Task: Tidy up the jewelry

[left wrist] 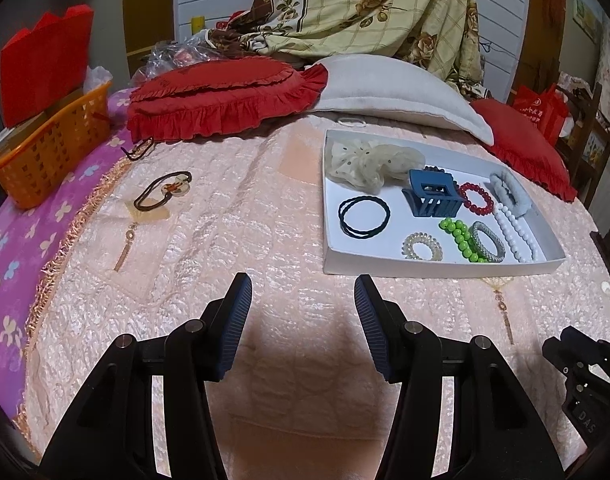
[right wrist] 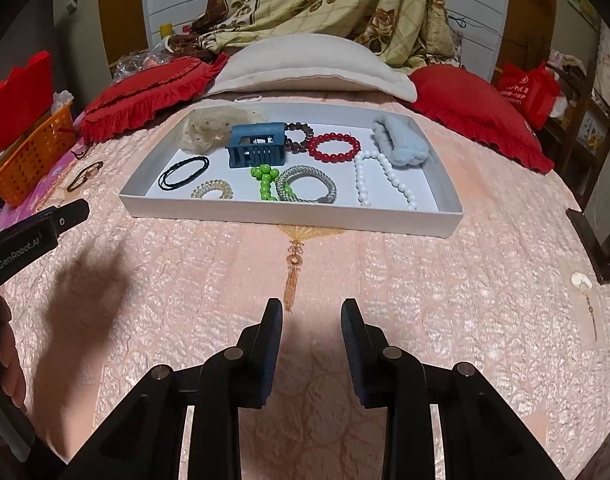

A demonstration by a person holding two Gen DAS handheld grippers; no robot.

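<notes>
Spreading across the whole view, the pink bedspread (right wrist: 193,280) carries a white tray (right wrist: 289,220) set just before the pillow (right wrist: 305,68), and most of the jewelry already lies inside it: blue clip (right wrist: 255,144), white beads (right wrist: 379,178), red bracelet (right wrist: 334,146), green beads (right wrist: 267,182). One brown hair tie (left wrist: 161,194) lies loose on the bedspread, well left of the tray, near the orange basket (left wrist: 53,156). Both tools hover low over bare cloth near the front edge, holding nothing: the left gripper (left wrist: 303,294) stands with its jaws well parted, the right gripper (right wrist: 311,316) with a narrower gap. Fetching that tie looks like the step in hand, and the left gripper is better placed; it should come down over the ornament, pinch there without snagging the quilting, then lift clear over the tray wall.
</notes>
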